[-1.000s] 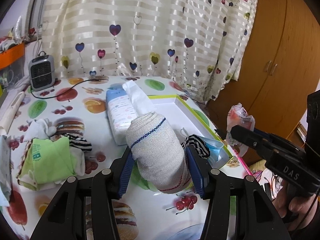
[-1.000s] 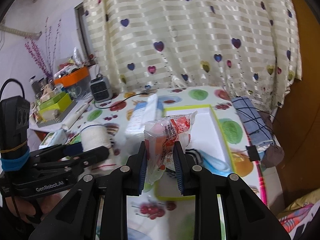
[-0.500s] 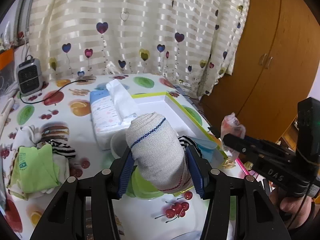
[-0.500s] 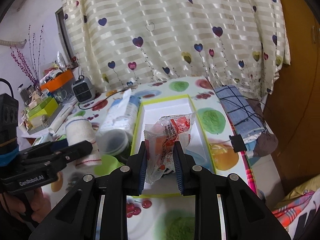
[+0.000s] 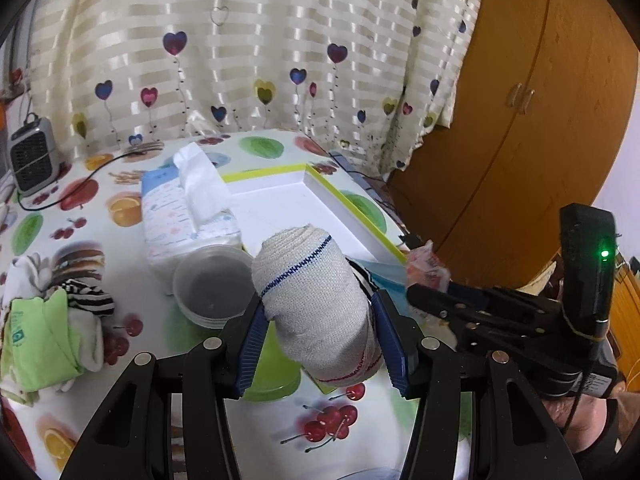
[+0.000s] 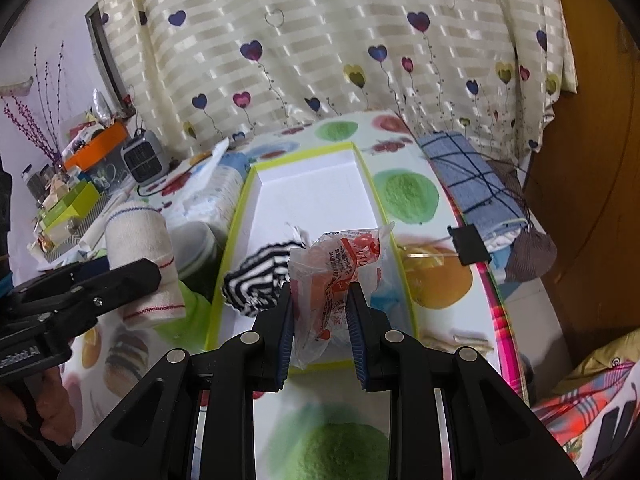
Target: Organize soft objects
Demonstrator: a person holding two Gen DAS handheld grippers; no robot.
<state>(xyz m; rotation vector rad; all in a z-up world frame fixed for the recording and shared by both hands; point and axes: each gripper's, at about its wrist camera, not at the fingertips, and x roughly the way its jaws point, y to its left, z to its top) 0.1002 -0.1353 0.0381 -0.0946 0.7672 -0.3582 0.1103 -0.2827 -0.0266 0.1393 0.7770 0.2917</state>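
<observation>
While both grippers have sunk toward the tray (image 6: pixel 308 168), the left gripper (image 5: pixel 320 336) grips the rolled sock (image 5: pixel 316 300) wide; the right gripper (image 6: pixel 320 320) pinches the plastic packet (image 6: pixel 336 268) narrowly, at the tray's six o'clock; drop-off looks imminent.

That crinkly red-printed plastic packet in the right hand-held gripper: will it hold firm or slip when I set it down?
The crinkly red-printed plastic packet looks squashy: the right hand-held gripper pinches it narrow. Its loose film will probably flop and may slip. It seems light.

Left gripper (image 5: pixel 320 336): jaws wide, pads clamped on a sock roll (image 5: pixel 316 300), pointing forward and down. Right gripper (image 6: pixel 320 312): jaws narrow, pads pinching a packet (image 6: pixel 336 268), angled down. A hand (image 6: pixel 48 412) holds each handle.
</observation>
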